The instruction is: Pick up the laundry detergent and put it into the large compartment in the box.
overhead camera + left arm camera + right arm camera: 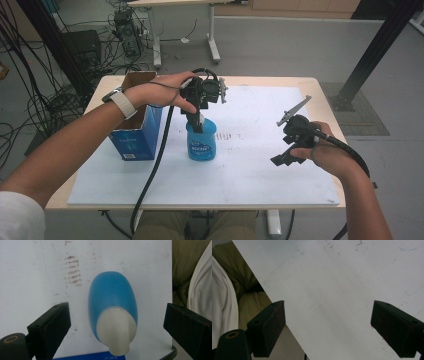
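We see the left gripper [199, 121] poised over an upright blue bottle [201, 141], jaws released, apparently not touching it, right gripper [281, 159] released above the white board [260, 165], blue box [136, 135] beside the bottle.

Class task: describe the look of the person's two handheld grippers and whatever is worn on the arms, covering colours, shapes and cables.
Both are black. The left gripper has blocky black jaws and trails a thick black cable. The right gripper carries a grey three-cornered plate on top and trails its own black cable. The left wrist wears a white wristband; a white sleeve shows at the upper arm.
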### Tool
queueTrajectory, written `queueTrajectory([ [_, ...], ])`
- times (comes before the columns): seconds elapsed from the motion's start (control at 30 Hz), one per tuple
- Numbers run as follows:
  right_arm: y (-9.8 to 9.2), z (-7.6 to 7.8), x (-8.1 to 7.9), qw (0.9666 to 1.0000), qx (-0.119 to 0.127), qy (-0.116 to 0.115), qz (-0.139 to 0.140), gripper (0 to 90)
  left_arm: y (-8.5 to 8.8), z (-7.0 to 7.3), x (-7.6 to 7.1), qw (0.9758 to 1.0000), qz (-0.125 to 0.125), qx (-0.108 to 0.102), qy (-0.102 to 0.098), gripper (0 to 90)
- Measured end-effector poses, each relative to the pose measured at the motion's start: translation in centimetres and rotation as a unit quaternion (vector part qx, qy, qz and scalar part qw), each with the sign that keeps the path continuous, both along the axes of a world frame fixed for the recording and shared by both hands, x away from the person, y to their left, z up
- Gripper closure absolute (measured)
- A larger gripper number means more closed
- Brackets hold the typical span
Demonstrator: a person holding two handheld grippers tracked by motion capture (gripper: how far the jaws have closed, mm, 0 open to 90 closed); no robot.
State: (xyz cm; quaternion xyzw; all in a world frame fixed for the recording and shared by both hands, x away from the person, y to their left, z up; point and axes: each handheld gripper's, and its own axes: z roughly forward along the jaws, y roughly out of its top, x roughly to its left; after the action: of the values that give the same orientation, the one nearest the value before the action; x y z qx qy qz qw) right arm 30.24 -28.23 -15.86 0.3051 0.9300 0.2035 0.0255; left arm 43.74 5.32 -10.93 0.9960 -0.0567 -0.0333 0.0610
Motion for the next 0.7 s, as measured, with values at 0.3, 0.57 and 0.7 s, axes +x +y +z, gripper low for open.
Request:
queueTrajectory([
  [0.3,0.07,-0.02,0.12,1.0000,-0.002,0.001,0.002,12.6,0.03,-0.66,-0.09,1.0000,0.001,0.000,-0.001,7.8],
  [0.57,0.15,0.06,0.08,1.0000,-0.002,0.002,0.000,12.6,0.15,-0.86,-0.13,1.0000,0.003,-0.002,-0.003,7.8],
  [0.7,0.15,0.10,0.04,1.0000,-0.002,0.000,0.001,12.6,0.07,-0.94,-0.12,1.0000,0.003,-0.003,-0.002,7.8],
])
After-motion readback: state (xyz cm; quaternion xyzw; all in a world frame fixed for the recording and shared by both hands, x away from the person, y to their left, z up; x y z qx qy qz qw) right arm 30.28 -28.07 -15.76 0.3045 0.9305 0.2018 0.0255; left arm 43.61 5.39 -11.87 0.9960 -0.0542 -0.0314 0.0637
